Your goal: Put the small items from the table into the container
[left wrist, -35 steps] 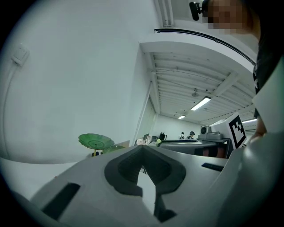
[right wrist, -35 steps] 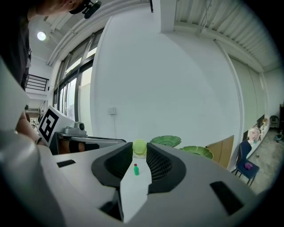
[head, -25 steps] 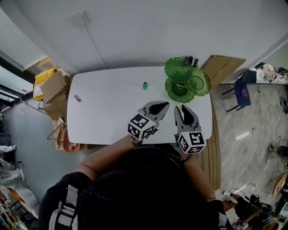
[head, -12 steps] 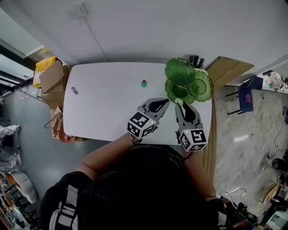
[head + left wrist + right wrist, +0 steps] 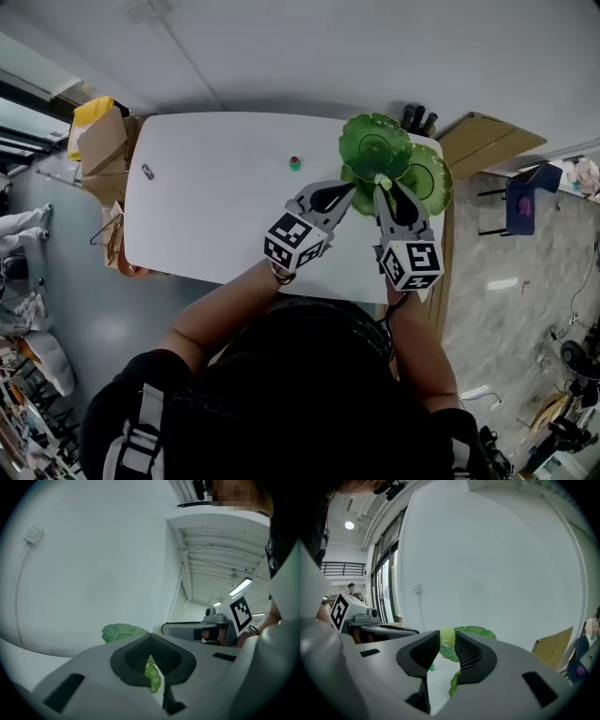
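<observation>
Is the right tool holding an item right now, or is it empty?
Holding. The right tool is shut on a small yellow-green item pinched at its tips, over the green tiered dish.

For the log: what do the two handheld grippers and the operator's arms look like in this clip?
Both the left gripper and the right gripper are light grey plastic shells tapering to a point, with dark ribbed pads lining the jaws. Each carries a white cube with black square markers. No cables show. The person wears a black top; the forearms are uncovered.
</observation>
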